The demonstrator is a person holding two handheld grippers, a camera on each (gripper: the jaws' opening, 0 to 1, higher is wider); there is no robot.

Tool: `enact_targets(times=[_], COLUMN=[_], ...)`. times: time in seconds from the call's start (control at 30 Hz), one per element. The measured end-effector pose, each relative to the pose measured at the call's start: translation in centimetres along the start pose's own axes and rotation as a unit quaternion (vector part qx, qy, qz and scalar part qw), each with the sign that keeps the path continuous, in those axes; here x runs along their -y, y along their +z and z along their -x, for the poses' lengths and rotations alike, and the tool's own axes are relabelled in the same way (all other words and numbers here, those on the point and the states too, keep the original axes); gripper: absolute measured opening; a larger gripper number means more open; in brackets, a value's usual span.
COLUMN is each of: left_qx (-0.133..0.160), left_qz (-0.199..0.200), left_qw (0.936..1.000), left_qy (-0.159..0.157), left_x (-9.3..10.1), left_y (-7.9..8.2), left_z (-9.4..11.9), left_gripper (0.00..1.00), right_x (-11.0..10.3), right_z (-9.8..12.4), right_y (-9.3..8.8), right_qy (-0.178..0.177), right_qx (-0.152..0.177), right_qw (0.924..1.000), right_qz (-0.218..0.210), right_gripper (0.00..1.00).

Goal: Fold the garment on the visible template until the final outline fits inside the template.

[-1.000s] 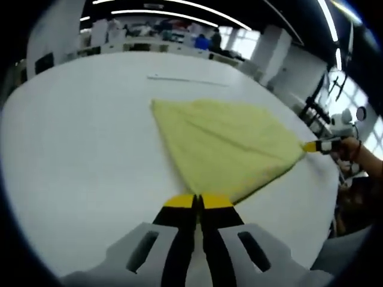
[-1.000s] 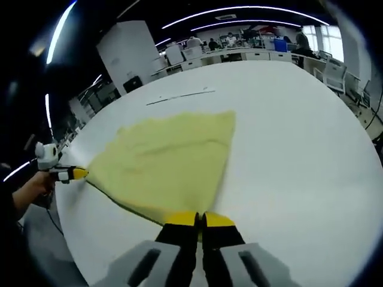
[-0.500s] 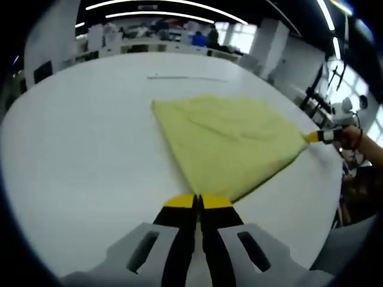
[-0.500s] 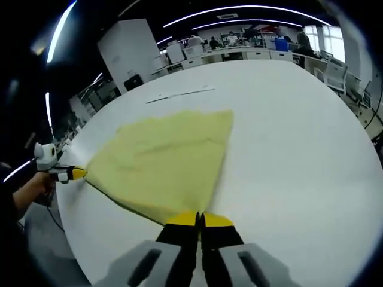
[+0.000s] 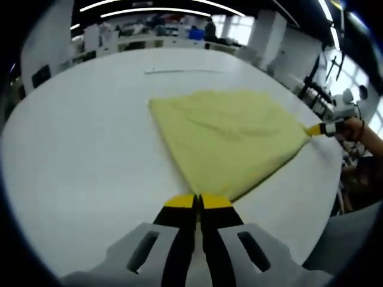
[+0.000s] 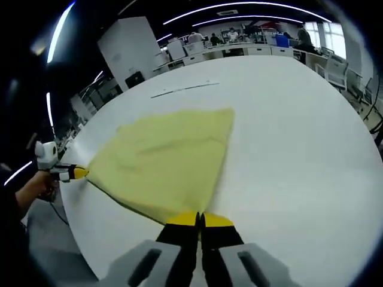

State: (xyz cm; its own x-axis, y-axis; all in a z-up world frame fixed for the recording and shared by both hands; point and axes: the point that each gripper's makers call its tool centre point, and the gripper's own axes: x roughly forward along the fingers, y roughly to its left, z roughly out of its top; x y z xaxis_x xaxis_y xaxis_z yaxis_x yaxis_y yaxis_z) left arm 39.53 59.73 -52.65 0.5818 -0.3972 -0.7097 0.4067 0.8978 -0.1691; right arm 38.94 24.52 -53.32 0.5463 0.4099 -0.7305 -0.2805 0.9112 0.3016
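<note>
A pale yellow garment (image 5: 230,137) lies spread flat on the white table (image 5: 78,149), folded into a rough triangle. My left gripper (image 5: 198,201) is shut on its near corner, the yellow tips pinching the cloth edge. The right gripper (image 5: 315,129) holds the far right corner, with a hand behind it. In the right gripper view the same garment (image 6: 164,158) stretches from my right gripper (image 6: 199,219), shut on one corner, to the left gripper (image 6: 76,173) at the left tip. The cloth edge between the two grippers is taut.
A thin grey line (image 5: 179,70) marks the table beyond the garment, also seen as a line (image 6: 184,88) in the right gripper view. The table edge (image 6: 72,227) runs close to both grippers. Desks, chairs and people stand far behind.
Both views have shifted slightly with the hands. The garment keeps its shape and both grippers keep their hold on the corners.
</note>
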Motion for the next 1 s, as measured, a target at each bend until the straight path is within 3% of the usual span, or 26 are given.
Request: enact_targets(times=[0.47, 0.77, 1.0], left_qx=[-0.009, -0.008, 0.005], left_qz=[0.01, 0.009, 0.042], left_qw=[0.9999, 0.9999, 0.999], left_qy=[-0.002, -0.002, -0.013], left_x=[0.5, 0.8, 0.6], left_y=[-1.9, -2.3, -2.5], left_z=[1.4, 1.7, 1.4], left_gripper=[0.0, 0.0, 0.0], right_x=[-0.9, -0.9, -1.0], right_z=[0.9, 1.0, 0.8], right_y=[-1.6, -1.8, -1.7], right_qy=[0.01, 0.007, 0.008], right_qx=[-0.016, -0.018, -0.022], right_qw=[0.9998, 0.9998, 0.9997], right_qz=[0.007, 0.004, 0.012], right_gripper=[0.0, 0.0, 0.0])
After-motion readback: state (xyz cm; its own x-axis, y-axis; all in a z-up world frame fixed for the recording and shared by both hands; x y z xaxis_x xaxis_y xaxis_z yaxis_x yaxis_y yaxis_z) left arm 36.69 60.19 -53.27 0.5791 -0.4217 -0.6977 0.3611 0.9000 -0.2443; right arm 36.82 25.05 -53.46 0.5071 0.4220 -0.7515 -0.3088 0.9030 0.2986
